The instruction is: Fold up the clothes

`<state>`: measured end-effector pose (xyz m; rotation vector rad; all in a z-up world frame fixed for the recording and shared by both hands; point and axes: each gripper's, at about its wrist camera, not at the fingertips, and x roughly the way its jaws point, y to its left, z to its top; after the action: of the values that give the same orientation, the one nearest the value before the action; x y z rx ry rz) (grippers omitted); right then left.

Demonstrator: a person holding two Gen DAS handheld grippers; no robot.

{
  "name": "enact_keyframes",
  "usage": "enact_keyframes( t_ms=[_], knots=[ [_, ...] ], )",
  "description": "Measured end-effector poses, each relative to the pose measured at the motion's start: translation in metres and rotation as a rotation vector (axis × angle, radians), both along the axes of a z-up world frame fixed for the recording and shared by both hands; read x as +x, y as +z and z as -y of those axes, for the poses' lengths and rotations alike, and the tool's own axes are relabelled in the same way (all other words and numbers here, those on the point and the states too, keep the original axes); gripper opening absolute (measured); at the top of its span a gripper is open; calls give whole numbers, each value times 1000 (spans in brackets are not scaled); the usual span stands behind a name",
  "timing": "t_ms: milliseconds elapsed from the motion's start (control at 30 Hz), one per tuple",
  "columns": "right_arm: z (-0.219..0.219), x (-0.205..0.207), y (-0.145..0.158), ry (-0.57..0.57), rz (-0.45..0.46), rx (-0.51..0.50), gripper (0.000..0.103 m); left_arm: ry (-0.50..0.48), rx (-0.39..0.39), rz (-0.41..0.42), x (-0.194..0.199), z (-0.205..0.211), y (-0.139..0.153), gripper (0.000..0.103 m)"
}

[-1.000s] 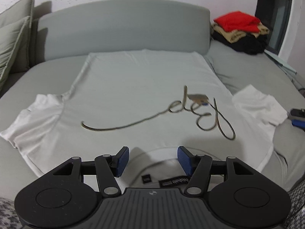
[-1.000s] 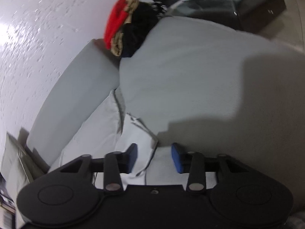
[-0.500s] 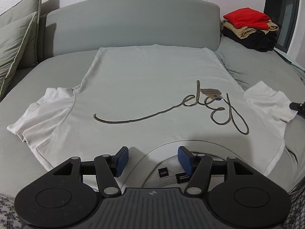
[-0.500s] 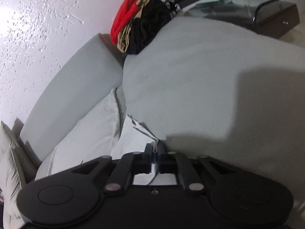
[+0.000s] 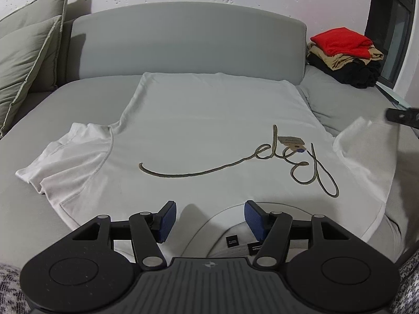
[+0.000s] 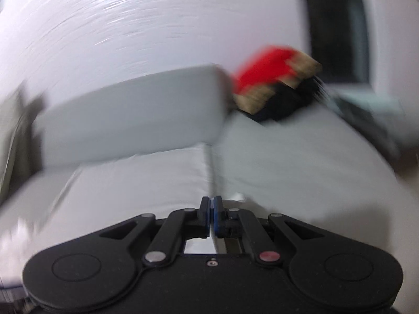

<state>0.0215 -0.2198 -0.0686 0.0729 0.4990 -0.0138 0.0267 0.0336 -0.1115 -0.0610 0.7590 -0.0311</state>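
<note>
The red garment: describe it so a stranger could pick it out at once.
Find the grey sofa with the white T-shirt spread flat across its seat. At the sofa's far right end, past the backrest, sits a small stack of folded clothes. The red garment is the top layer, lying on a tan piece and a black one.

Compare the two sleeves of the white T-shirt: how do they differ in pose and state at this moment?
The left sleeve lies flat on the sofa, wrinkled and free; the right sleeve is lifted off the sofa. Nothing grips the left sleeve, since the left hand-held gripper is open near the collar; the right hand-held gripper, shut, pinches the right sleeve's edge. Both sleeves are short, white and belong to the same T-shirt.
</note>
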Motion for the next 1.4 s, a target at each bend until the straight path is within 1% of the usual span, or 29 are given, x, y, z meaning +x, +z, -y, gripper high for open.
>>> enact_keyframes(
  t_ms=[67, 167, 233, 300, 333, 400, 433, 467, 500, 533, 600, 633, 667, 700, 733, 767, 800, 833, 867, 933, 1000, 1133, 1167, 1200, 1267, 1300, 1400],
  knots=[
    [-33, -3, -4, 99, 0, -128, 3, 2, -2, 4, -1, -2, 1, 59],
    [-66, -7, -22, 210, -49, -244, 3, 16, -18, 3, -2, -7, 2, 59],
    [-72, -7, -33, 258, -119, -235, 3, 33, -30, -2, -2, -12, 2, 59],
    [-71, -8, -43, 318, -200, -189, 10, 49, -47, -11, -2, -17, 1, 59],
    [-69, -10, -46, 353, -238, -162, 11, 56, -54, -15, -2, -19, 1, 59],
    [-61, -15, -46, 394, -263, -122, 12, 70, -58, -21, -1, -21, 0, 59],
    [-52, -16, -43, 376, -247, -94, 12, 75, -60, -23, -1, -21, 0, 59],
    [-44, -16, -40, 358, -231, -65, 15, 78, -62, -25, 0, -21, -1, 59],
    [-34, -16, -37, 329, -213, -29, 20, 78, -59, -27, 1, -20, -1, 59],
    [-21, -13, -35, 264, -191, 39, 22, 79, -56, -29, 2, -19, -1, 59],
    [11, 0, -35, 110, -164, 178, 21, 71, -33, -32, 2, -14, -3, 59],
    [23, 8, -40, 43, -172, 215, 20, 65, -18, -33, 3, -12, -5, 59],
    [29, 15, -47, 13, -193, 228, 11, 60, -3, -35, 3, -9, -6, 59],
    [35, 22, -54, -16, -215, 241, 7, 52, 20, -34, 3, -6, -7, 59],
    [39, 29, -60, -37, -235, 256, 7, 44, 43, -34, 3, -3, -9, 59],
    [38, 35, -66, -27, -249, 265, 7, 37, 66, -34, 3, 0, -10, 60],
    [33, 39, -72, -33, -266, 229, 7, 31, 85, -37, 3, 3, -12, 60],
    [28, 43, -78, -46, -283, 184, 7, 32, 93, -39, 3, 3, -13, 60],
    [23, 44, -84, -76, -302, 112, 8, 33, 102, -40, 2, 4, -14, 60],
    [15, 41, -95, -104, -344, 22, 7, 33, 103, -40, 2, 3, -13, 60],
    [16, 31, -92, -111, -378, 7, 5, 34, 103, -39, 1, 3, -12, 60],
    [18, 12, -86, -127, -439, -12, 5, 32, 94, -32, -1, 3, -10, 60],
    [23, 10, -82, -141, -418, 23, 6, 30, 88, -27, -1, 3, -9, 60],
    [27, 10, -77, -140, -367, 57, 7, 28, 86, -19, -1, 3, -8, 60],
    [29, 17, -65, -113, -257, 91, 7, 25, 100, -3, 0, 6, -7, 60],
    [27, 25, -61, -99, -223, 101, 7, 25, 112, 0, 2, 7, -8, 60],
    [24, 59, -60, -53, -188, 135, 7, 36, 126, -22, 7, 7, -12, 60]
  ],
)
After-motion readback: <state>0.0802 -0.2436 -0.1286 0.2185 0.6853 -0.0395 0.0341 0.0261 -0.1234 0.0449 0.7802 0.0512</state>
